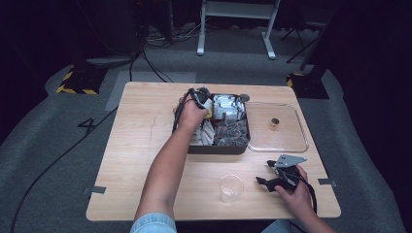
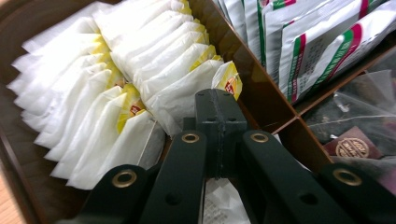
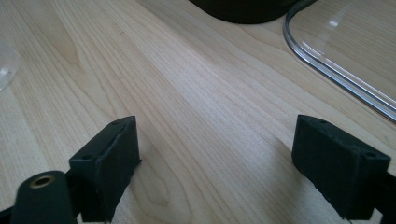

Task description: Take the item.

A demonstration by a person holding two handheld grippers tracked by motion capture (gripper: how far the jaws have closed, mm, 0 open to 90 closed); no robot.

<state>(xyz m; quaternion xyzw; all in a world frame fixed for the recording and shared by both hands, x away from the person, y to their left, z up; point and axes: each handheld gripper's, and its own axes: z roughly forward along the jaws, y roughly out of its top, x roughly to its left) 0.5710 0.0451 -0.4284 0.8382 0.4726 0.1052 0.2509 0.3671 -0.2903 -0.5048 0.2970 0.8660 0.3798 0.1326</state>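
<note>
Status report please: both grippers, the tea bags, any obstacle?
Left gripper shut, over white tea bags in box. Right gripper open, over bare table. Nothing in the way.

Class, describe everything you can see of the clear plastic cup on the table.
The cup is clear, thin-looking plastic, round-rimmed and apparently empty. It stands upright on the pale wooden table, near the person's edge, in front of the dark box of sachets. Nothing touches it; the right gripper, jaws open, lies to its right, apart from it.

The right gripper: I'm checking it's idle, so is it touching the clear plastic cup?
Apart. The high view shows bare table between the right gripper and the clear plastic cup.
</note>
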